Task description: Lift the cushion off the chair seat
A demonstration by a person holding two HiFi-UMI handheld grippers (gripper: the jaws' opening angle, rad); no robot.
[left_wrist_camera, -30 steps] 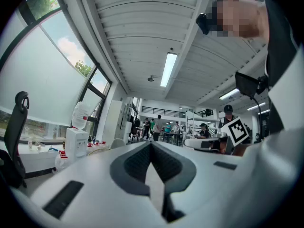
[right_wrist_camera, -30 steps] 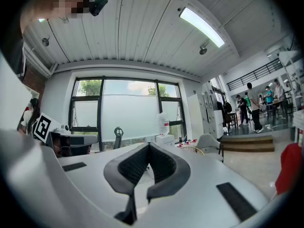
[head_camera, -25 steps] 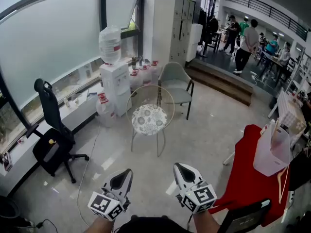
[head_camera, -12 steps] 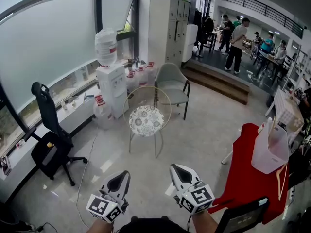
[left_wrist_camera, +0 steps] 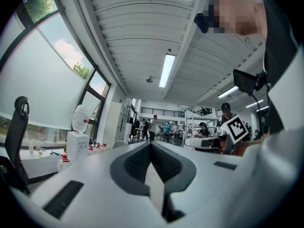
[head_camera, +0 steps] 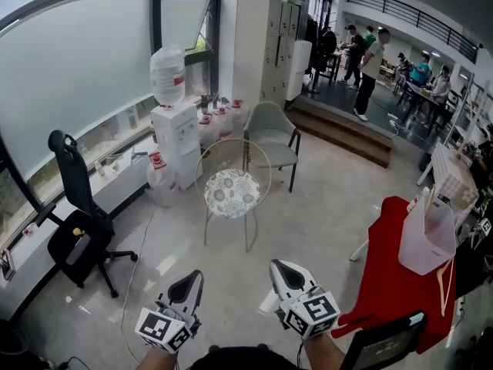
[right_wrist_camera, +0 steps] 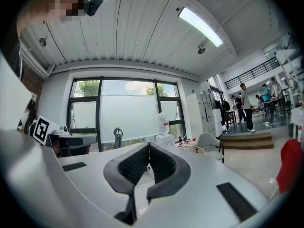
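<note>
A round cushion [head_camera: 232,193] with a white and grey flower pattern lies on the seat of a wire-framed round-backed chair [head_camera: 231,154] in the middle of the floor in the head view. Both grippers are held low near the picture's bottom edge, well short of the chair. My left gripper [head_camera: 189,281] is shut with nothing in it, its tips meeting in the left gripper view [left_wrist_camera: 151,143]. My right gripper [head_camera: 279,267] is also shut and empty, jaws touching in the right gripper view [right_wrist_camera: 149,145]. The chair's top [right_wrist_camera: 193,148] peeks above the right jaws.
A grey-green armchair [head_camera: 273,134] stands behind the wire chair. A water dispenser [head_camera: 174,133] and bottles stand left of it. A black office chair [head_camera: 75,226] is at far left. A red-covered table [head_camera: 398,272] with a white bag [head_camera: 427,236] is at right. People stand in the far raised area.
The head view has shifted slightly, so the chair sits a little higher and further left in the picture. Both grippers stay shut and keep their places.
</note>
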